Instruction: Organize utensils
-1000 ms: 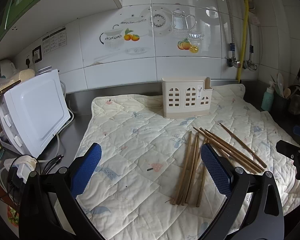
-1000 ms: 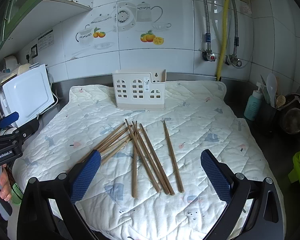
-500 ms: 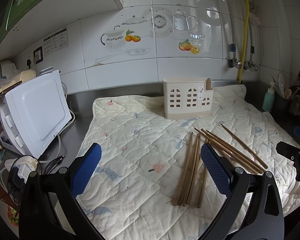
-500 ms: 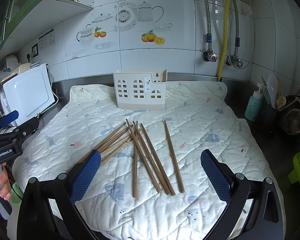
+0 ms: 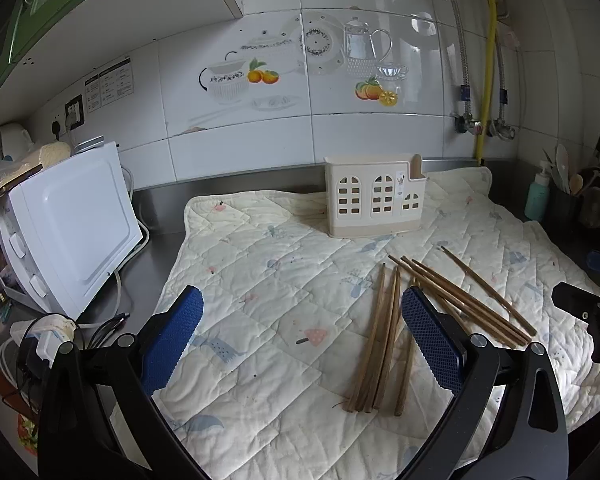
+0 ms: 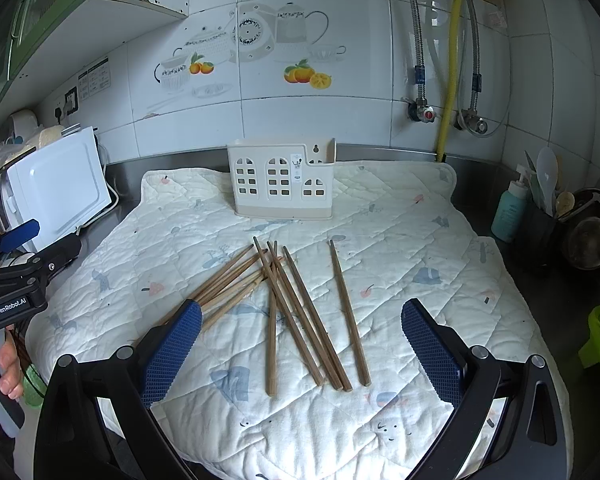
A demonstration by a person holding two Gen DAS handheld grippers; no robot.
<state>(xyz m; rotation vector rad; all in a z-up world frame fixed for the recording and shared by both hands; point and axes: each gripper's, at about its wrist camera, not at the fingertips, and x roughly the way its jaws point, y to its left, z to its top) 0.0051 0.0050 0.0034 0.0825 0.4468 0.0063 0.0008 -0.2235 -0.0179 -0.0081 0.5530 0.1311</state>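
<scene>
Left wrist view unchanged: chopsticks [image 5: 384, 332] stay loose, left gripper [image 5: 302, 344] still spread.

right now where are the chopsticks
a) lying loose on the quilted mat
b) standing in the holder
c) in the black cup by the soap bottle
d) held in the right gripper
a: the chopsticks lie scattered flat on the mat in front of the holder, and both the right gripper and left gripper are open and hold nothing.
</scene>
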